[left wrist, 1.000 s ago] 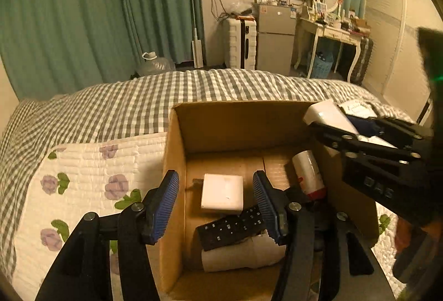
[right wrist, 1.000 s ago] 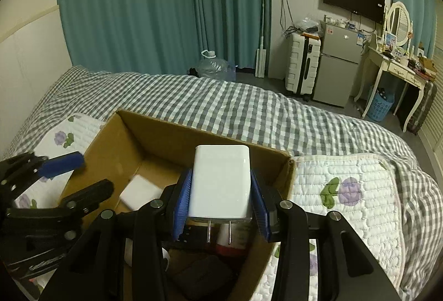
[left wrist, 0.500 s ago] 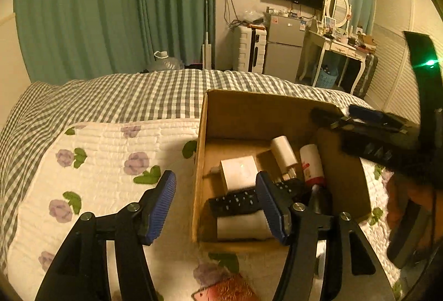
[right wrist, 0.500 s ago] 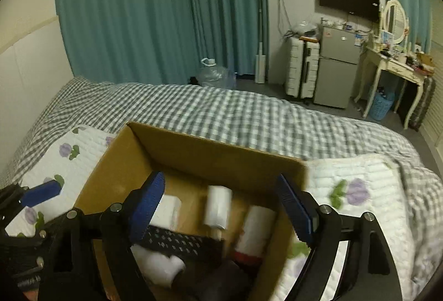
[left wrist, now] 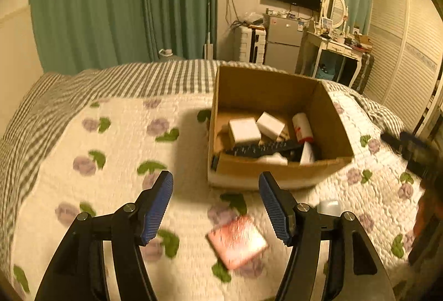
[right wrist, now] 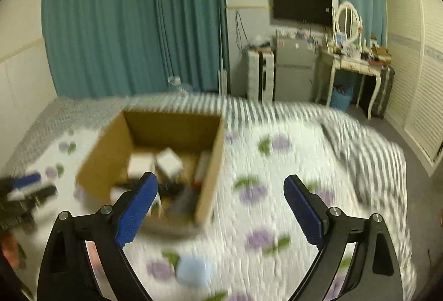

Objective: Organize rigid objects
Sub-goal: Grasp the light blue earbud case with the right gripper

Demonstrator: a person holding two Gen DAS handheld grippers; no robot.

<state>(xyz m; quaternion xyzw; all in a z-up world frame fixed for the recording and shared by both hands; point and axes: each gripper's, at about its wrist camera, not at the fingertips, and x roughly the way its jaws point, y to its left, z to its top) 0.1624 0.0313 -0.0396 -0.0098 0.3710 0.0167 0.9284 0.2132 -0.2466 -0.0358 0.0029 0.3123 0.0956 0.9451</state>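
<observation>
Both tools are empty at this moment. My left gripper (left wrist: 216, 204) has its jaws spread wide with nothing between the blue pads; my right gripper (right wrist: 221, 207) is likewise wide apart and holds nothing.

The cardboard box (left wrist: 277, 168) sits on the floral quilt (left wrist: 110, 157) and already contains two white blocks (left wrist: 245, 130), a black remote (left wrist: 263, 148) lying across its near side, and a white tube with red print (left wrist: 303, 126).

Two loose items remain on the quilt in front of the box. A pink square packet (left wrist: 236, 241) lies just ahead of the left gripper, low and slightly right of centre in the left wrist view, nearer the right-hand pad. It is blurred, rotated diamond-wise to the jaws, and appears flat; I cannot make out a clear long axis. A small pale rounded object (left wrist: 328, 207) lies further right, partly hidden behind the left tool's right finger; the right wrist view shows a pale blue object (right wrist: 193, 272), likely the same one, below and left of centre between the right gripper's fingers.

My judgement: the left gripper is the nearer tool for the packet, and the approach turns on dropping down and turning the wrist so the pads meet two opposite flat edges, not the corners. The pale object falls to the right gripper. Motion blur limits confidence on both.
</observation>
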